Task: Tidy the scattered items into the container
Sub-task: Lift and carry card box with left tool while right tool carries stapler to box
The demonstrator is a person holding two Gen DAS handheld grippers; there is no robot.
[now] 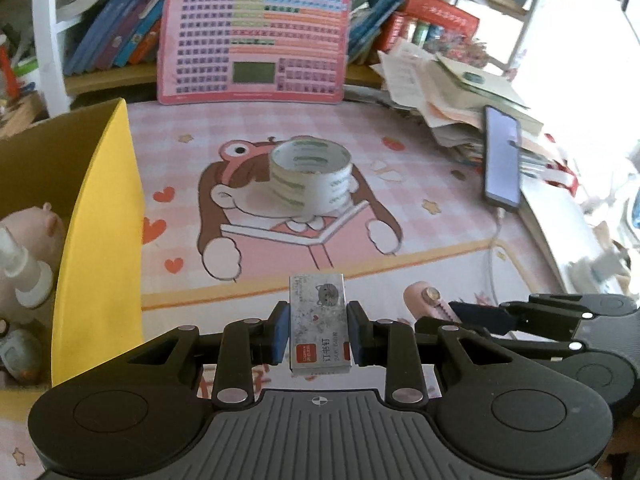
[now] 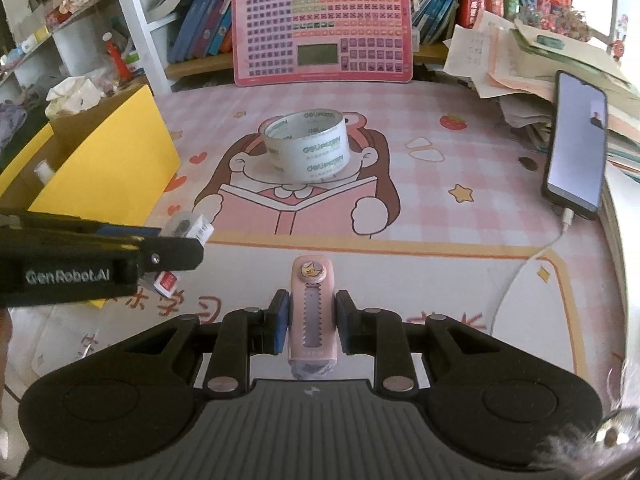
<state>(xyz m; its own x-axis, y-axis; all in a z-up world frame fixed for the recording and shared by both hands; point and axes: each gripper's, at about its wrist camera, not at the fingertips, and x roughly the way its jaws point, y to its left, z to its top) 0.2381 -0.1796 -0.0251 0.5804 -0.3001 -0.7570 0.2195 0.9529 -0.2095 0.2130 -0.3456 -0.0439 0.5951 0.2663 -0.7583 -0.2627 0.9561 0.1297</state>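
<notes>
My left gripper [image 1: 318,330] is shut on a small grey staple box [image 1: 320,320] with a cat print and a red label, held above the pink desk mat. My right gripper [image 2: 311,322] is shut on a pink utility knife [image 2: 312,312] with a round badge at its tip. The yellow cardboard container [image 1: 100,240] stands at the left, with a pink doll and a white bottle inside. A roll of clear tape [image 1: 310,176] stands upright on the middle of the mat, beyond both grippers. In the right wrist view the left gripper [image 2: 182,240] with the staple box shows at the left, near the container [image 2: 108,160].
A pink keyboard-like learning board [image 1: 254,44] leans against the bookshelf at the back. A phone [image 1: 502,158] on a charging cable leans on a stack of papers and books [image 1: 448,88] at the right. Crumpled tissue [image 2: 74,94] lies behind the container.
</notes>
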